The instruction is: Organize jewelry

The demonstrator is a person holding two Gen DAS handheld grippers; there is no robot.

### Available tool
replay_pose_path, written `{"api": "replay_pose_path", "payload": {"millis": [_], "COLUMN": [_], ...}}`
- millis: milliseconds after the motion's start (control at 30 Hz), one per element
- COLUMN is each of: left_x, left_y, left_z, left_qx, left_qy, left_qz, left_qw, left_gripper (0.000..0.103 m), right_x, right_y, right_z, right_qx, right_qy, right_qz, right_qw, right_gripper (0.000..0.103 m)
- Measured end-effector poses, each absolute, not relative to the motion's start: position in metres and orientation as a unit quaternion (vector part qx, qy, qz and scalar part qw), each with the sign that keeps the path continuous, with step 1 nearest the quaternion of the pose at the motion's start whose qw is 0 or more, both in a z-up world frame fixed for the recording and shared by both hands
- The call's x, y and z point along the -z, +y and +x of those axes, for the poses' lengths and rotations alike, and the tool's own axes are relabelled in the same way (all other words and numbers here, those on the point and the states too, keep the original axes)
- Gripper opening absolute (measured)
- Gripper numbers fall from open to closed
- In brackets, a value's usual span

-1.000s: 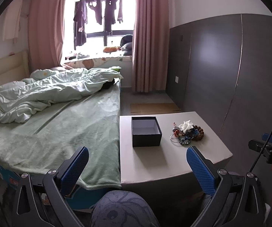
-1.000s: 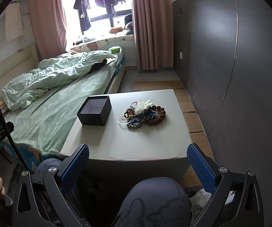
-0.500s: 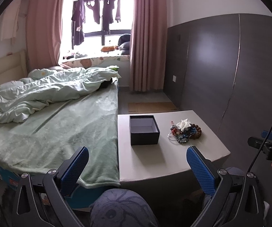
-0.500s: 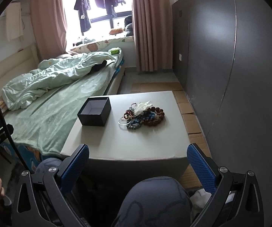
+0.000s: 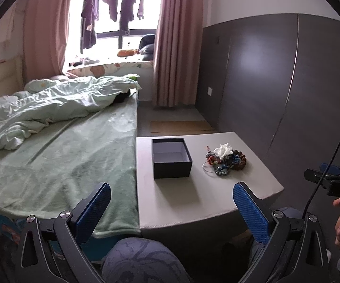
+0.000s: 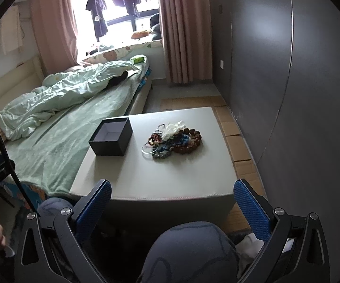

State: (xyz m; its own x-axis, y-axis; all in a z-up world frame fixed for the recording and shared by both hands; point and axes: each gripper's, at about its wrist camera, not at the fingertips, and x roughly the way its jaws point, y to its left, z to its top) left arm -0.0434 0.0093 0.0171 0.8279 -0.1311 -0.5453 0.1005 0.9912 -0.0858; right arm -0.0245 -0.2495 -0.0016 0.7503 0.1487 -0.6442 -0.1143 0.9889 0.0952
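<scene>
**Both tools idle, short of surface**

My left tool (image 5: 172,194) and right tool (image 6: 172,192) are spread wide, empty. Jewelry pile (image 6: 173,140) lies mid-frame on the surface (image 6: 193,174), well beyond both, right of the open dark box (image 6: 111,139).

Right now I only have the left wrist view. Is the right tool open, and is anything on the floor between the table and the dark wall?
Observer: The right tool is open, with its fingers spread wide and nothing between them.
Operator: And the floor on that side?
Observer: Flat cardboard sheets lie on the floor along the table's right edge, filling the strip up to the dark wall.
</scene>
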Motion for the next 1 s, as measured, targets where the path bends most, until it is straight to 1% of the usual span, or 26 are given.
{"api": "replay_pose_path", "payload": {"millis": [333,500,567,600,667,700,767,833,1000], "left_x": [-0.008,-0.002,0.001,0.003,0.008,0.010,0.015,0.019,0.030], "left_y": [-0.008,-0.025,-0.031,-0.034,-0.039,-0.042,-0.048,-0.054,-0.070], "left_z": [0.005,0.031,0.042,0.047,0.060,0.067,0.081,0.093,0.121], "left_qx": [0.121,0.150,0.162,0.169,0.181,0.185,0.191,0.200,0.223], "left_qy": [0.302,0.312,0.319,0.323,0.333,0.338,0.346,0.355,0.371], "left_qz": [-0.028,-0.027,-0.026,-0.024,-0.024,-0.024,-0.023,-0.024,-0.018], "left_qw": [0.945,0.938,0.934,0.931,0.925,0.923,0.918,0.913,0.901], "left_gripper": [0.103,0.098,0.094,0.093,0.087,0.085,0.081,0.079,0.072], "right_x": [0.021,0.035,0.040,0.044,0.050,0.052,0.059,0.066,0.078], "right_y": [-0.265,-0.273,-0.276,-0.277,-0.281,-0.283,-0.287,-0.290,-0.297], "right_z": [0.008,0.029,0.039,0.044,0.056,0.060,0.072,0.083,0.111], "right_qx": [-0.079,-0.085,-0.090,-0.094,-0.099,-0.101,-0.103,-0.104,-0.095], "right_qy": [0.365,0.378,0.385,0.389,0.396,0.399,0.408,0.416,0.433], "right_qz": [0.061,0.086,0.096,0.103,0.118,0.125,0.142,0.157,0.180], "right_qw": [0.926,0.918,0.914,0.911,0.905,0.903,0.896,0.890,0.878], "right_gripper": [0.103,0.102,0.096,0.094,0.089,0.088,0.080,0.077,0.076]}}
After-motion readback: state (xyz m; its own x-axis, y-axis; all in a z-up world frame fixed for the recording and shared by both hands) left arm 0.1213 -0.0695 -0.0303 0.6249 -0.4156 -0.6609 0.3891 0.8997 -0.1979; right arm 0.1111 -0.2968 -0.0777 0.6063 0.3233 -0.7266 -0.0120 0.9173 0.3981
